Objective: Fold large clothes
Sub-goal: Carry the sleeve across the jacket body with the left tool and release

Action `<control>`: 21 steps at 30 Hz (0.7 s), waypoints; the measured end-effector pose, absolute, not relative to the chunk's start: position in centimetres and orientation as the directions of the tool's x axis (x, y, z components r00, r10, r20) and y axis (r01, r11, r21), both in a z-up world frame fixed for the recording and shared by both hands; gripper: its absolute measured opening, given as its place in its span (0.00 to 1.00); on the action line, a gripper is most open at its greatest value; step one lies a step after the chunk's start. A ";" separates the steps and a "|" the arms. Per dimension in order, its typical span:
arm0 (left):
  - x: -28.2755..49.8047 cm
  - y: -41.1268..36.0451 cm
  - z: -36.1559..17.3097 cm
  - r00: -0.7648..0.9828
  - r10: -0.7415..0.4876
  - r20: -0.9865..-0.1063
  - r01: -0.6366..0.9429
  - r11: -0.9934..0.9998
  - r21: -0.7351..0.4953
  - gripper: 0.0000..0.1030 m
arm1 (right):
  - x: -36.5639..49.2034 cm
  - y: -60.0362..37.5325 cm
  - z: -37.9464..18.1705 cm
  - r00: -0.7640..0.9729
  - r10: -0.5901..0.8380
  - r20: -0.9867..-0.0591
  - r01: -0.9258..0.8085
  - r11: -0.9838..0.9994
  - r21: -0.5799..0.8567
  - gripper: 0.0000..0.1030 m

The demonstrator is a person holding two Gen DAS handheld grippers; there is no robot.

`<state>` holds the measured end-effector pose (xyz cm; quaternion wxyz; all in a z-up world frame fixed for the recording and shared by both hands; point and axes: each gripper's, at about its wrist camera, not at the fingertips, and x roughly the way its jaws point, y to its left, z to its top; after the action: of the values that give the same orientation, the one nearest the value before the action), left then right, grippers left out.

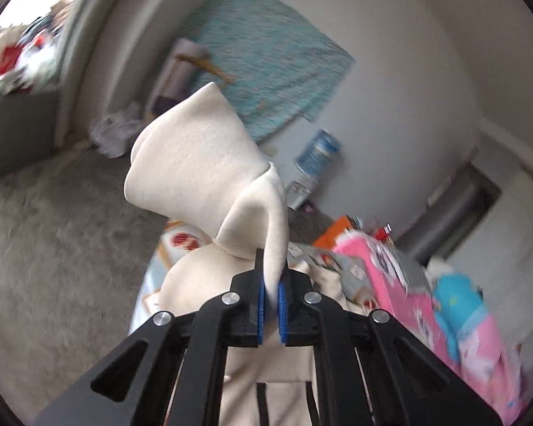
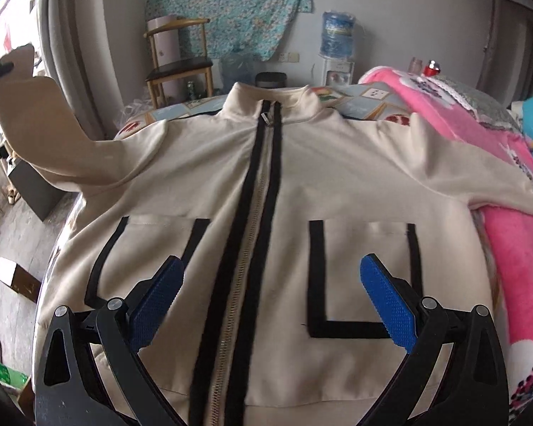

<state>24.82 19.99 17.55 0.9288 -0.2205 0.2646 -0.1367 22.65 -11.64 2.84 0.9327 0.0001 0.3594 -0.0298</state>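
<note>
Left wrist view: your left gripper (image 1: 272,285) pinches the cream jacket's sleeve (image 1: 202,163), lifted above the jacket body. Right wrist view: your right gripper (image 2: 272,294), jaws wide, hovers over the jacket (image 2: 202,184) lying flat, zipper (image 2: 263,184) between its 2 pockets.

Left wrist view motion-blurred throughout: the teal wall cloth (image 1: 266,53) and the clutter (image 1: 373,248) beside the pink blanket (image 1: 462,319) I cannot resolve. The sleeve (image 1: 202,163) covers part of the chair (image 1: 184,67) behind it. In the right wrist view the jacket (image 2: 266,184) hem is cut off at the bottom edge, and the bed (image 2: 359,96) is mostly hidden under it.
</note>
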 end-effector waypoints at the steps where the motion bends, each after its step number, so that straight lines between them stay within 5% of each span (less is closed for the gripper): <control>1: 24.4 16.4 17.9 0.801 -0.401 -0.445 0.199 0.879 -0.433 0.07 | 22.2 -12.7 3.1 0.744 -0.071 -0.664 0.082 0.997 -0.014 0.93; 4: 22.7 7.4 15.6 0.670 -0.544 -0.506 0.371 0.835 -0.406 0.30 | 20.8 -15.9 3.7 0.751 -0.121 -0.649 0.156 0.988 -0.003 0.93; 6: 21.1 3.5 12.3 0.575 -0.616 -0.538 0.423 0.787 -0.449 0.62 | 19.6 -18.1 3.9 0.746 -0.163 -0.646 0.206 0.979 -0.010 0.93; 13: 15.8 -0.5 1.9 0.475 -0.527 -0.705 0.305 0.850 -0.429 0.63 | 17.5 -24.0 4.2 0.729 -0.176 -0.661 0.259 0.965 0.029 0.94; 21: 17.5 4.7 -1.7 0.561 -0.081 -0.824 0.058 0.997 -0.059 0.63 | 23.4 -23.2 3.3 0.571 0.409 -0.711 0.049 0.848 0.527 0.88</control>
<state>17.55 4.67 -1.74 0.8833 -0.0125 0.4671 -0.0395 23.45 -23.23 3.33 0.8492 0.2540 0.4506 0.1061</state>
